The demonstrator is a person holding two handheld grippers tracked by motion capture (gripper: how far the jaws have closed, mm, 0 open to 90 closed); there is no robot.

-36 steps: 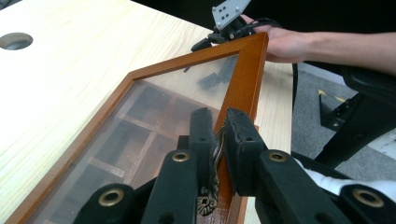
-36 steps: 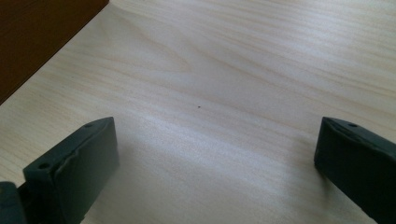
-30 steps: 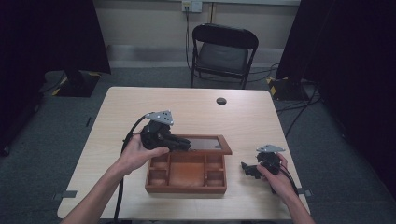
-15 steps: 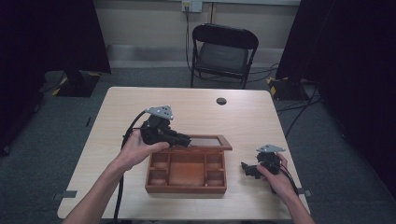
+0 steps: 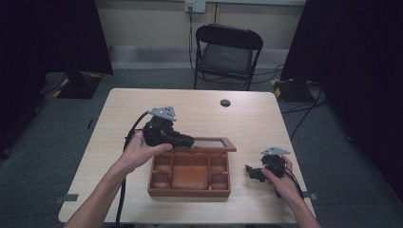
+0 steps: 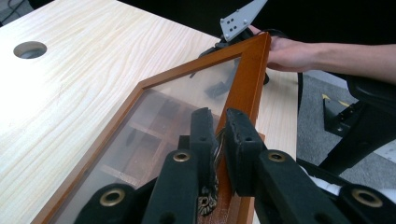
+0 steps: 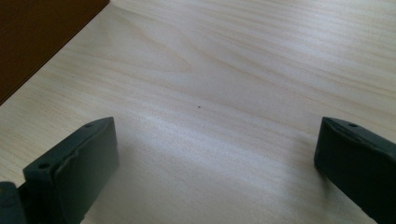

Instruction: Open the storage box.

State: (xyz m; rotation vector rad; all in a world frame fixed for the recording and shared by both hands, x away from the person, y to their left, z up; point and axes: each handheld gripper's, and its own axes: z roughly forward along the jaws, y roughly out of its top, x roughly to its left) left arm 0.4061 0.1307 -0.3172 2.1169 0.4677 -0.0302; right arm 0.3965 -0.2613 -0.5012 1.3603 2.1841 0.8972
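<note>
A brown wooden box (image 5: 189,192) with several open compartments sits at the table's near middle. Its glass-paned lid (image 5: 214,142) is raised on its far hinge, tilted above the box. My left gripper (image 5: 192,141) is shut on the lid's wooden frame (image 6: 247,79). In the left gripper view the gripper (image 6: 219,126) pinches the frame edge by a small metal clasp, and compartments show through the glass (image 6: 177,102). My right gripper (image 5: 249,170) rests on the table right of the box. It stands open (image 7: 215,144) over bare wood, with the box's side (image 7: 37,37) at upper left.
A round cable hole (image 5: 225,102) lies in the tabletop toward the far side. A black folding chair (image 5: 228,52) stands behind the table. The left gripper's cable (image 5: 124,190) runs down along the person's left forearm. Bare tabletop surrounds the box.
My left gripper has risen slightly with the lid's edge held in it, tilting the lid a little higher. The right gripper has stayed in place.
</note>
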